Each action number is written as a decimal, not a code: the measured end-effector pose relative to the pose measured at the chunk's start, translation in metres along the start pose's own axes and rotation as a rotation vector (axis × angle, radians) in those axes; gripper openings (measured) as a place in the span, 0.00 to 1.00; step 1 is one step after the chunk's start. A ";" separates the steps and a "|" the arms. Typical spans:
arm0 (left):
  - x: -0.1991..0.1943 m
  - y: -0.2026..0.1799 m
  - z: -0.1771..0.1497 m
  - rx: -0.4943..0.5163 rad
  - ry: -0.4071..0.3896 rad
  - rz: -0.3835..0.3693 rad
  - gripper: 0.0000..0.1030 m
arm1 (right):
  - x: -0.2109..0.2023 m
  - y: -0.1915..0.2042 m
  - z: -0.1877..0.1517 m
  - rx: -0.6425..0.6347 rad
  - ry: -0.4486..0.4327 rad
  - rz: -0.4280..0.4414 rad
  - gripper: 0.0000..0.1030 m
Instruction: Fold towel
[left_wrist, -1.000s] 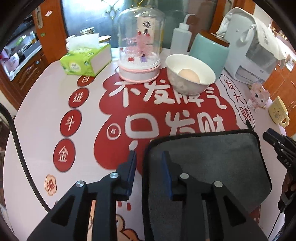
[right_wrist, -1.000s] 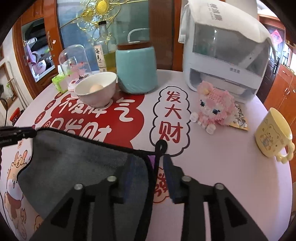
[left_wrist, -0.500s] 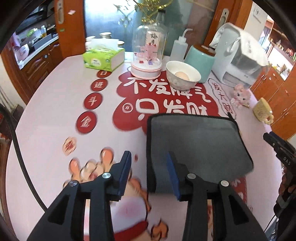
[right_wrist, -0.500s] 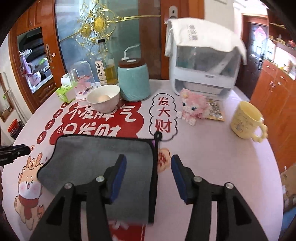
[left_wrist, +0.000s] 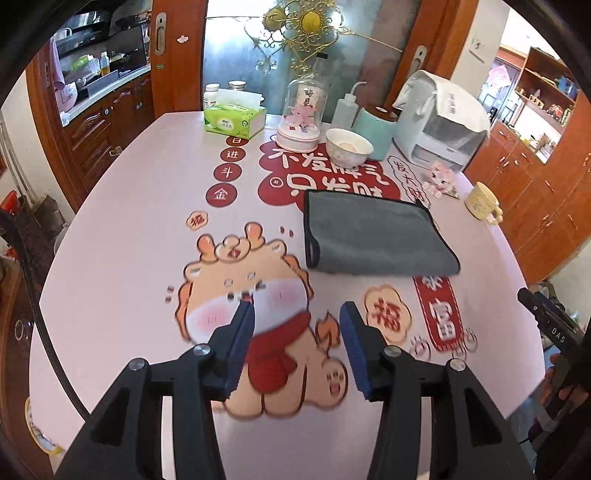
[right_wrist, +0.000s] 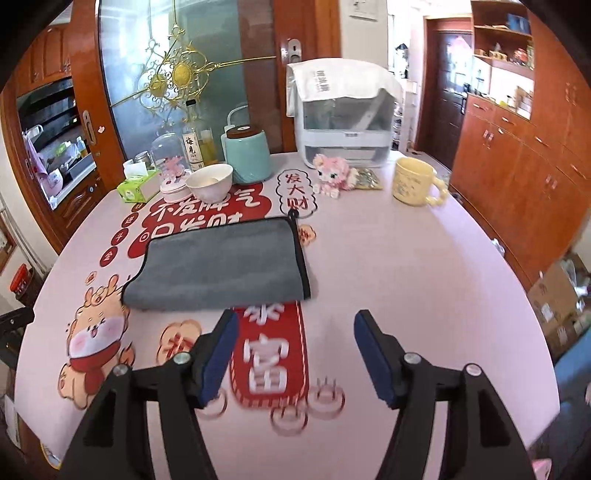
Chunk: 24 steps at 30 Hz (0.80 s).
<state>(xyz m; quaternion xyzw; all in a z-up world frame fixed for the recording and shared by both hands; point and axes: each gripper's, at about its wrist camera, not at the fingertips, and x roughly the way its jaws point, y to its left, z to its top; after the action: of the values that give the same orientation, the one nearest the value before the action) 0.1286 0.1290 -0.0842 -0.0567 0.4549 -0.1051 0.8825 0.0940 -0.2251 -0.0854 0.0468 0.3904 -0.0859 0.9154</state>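
On the pink surface (right_wrist: 406, 266), nearer to us than the white bowl (right_wrist: 210, 181), we see the grey towel (right_wrist: 221, 264) lying folded and flat, its black-trimmed edge on the side toward the yellow mug (right_wrist: 413, 181). We hold the left gripper (left_wrist: 297, 314) and the right gripper (right_wrist: 293, 325) short of the towel, clear of it, both with fingers spread wide and pinching nothing.

Bright, even indoor light; fisheye-bent, dark-vignetted edges; slight blur near bottom.
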 end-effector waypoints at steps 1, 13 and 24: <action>-0.008 -0.001 -0.006 0.004 -0.002 -0.006 0.46 | -0.008 0.000 -0.007 0.008 0.002 -0.005 0.67; -0.068 -0.025 -0.058 0.021 0.045 -0.035 0.57 | -0.086 0.024 -0.061 0.063 0.070 -0.005 0.78; -0.106 -0.078 -0.057 0.043 -0.002 -0.014 0.77 | -0.143 0.051 -0.047 0.069 0.111 0.140 0.91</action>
<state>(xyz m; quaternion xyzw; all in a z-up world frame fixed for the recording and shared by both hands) 0.0122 0.0777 -0.0184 -0.0409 0.4511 -0.1208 0.8833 -0.0266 -0.1506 -0.0141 0.1102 0.4330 -0.0325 0.8940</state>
